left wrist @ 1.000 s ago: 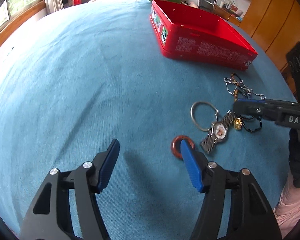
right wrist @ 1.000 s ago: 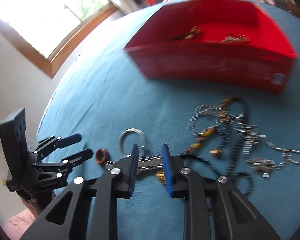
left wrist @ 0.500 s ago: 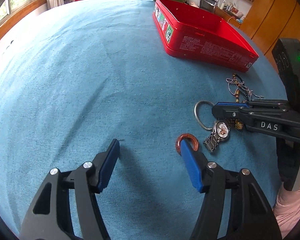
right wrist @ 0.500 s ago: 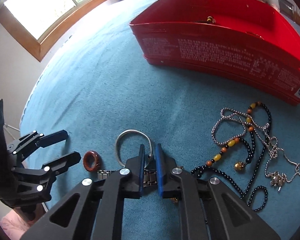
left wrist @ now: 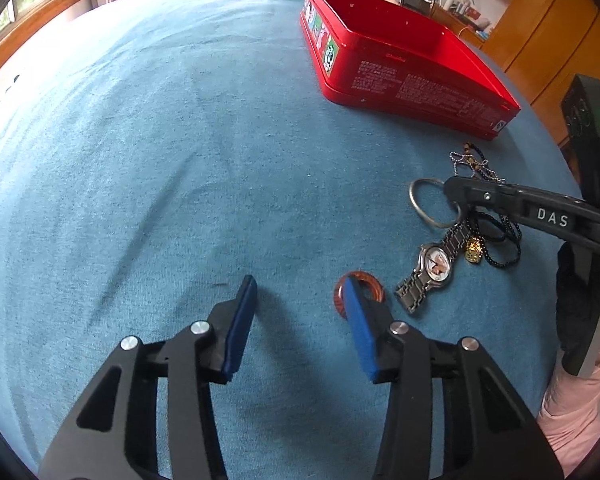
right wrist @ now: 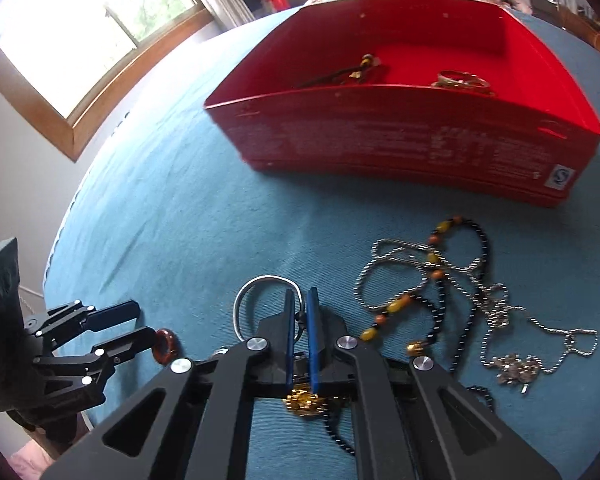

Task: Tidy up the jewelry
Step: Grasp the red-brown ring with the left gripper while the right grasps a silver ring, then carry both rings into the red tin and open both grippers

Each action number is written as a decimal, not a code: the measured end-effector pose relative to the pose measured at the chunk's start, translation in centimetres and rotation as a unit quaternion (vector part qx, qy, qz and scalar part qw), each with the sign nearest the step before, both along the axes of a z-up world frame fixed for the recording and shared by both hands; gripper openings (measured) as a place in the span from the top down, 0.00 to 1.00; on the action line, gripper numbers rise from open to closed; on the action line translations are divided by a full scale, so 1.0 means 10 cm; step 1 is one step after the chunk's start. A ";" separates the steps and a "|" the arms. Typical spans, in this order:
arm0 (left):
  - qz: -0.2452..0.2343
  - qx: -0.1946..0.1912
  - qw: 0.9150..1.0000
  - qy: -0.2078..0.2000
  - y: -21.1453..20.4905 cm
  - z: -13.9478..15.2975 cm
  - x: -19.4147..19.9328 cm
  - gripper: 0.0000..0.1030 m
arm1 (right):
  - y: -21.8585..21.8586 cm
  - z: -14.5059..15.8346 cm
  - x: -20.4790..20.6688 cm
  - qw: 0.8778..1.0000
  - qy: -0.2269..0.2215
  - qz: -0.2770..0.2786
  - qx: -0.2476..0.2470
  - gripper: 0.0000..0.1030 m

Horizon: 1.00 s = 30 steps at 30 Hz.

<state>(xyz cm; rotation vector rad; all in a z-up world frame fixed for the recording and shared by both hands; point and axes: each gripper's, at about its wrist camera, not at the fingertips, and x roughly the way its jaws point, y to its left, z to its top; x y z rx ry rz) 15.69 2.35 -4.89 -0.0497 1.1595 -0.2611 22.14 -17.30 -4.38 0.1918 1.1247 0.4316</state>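
A blue cloth (left wrist: 180, 140) covered the broad surface, whether bed or worktop could not be told, and the open red tin box (right wrist: 400, 148) stood at its far side with a few pieces already inside. Near its front wall lay a tangle of beaded and chain necklaces (right wrist: 452, 292), and beside that the wristwatch (left wrist: 434, 266), its steel band running diagonally from the silver bangle (left wrist: 430, 204) down toward the left hand-held gripper (left wrist: 300, 308). The right hand-held gripper (right wrist: 300, 320) reached in low over the cloth from the right, its jaws drawn to a narrow slit around the near rim of the bangle, apparently pinching it; a gold charm (right wrist: 304, 400) lay just under its frame. The box lay straight ahead of that gripper and well apart, so the carry would likely run forward over the necklaces. The left hand-held gripper hovered level with jaws wide and held nothing, its right fingertip overlapping the small reddish-brown ring (left wrist: 370, 288), the nearest piece for it to take.
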 end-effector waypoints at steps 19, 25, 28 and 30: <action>0.002 0.003 1.000 -0.024 -0.08 0.03 0.17 0.95 | -0.41 -0.06 0.03 1.000 0.010 -0.007 0.020 0.95; 0.024 -0.009 0.999 -0.023 0.03 0.02 0.32 0.95 | -0.38 -0.06 0.07 1.000 0.010 0.001 0.007 0.94; 0.024 -0.018 0.999 -0.019 0.08 -0.02 0.38 0.95 | -0.37 -0.06 0.07 1.000 0.010 0.003 0.004 0.94; 0.024 -0.016 0.999 -0.016 0.08 -0.05 0.40 0.91 | -0.36 -0.06 0.07 1.000 0.009 0.005 -0.001 0.94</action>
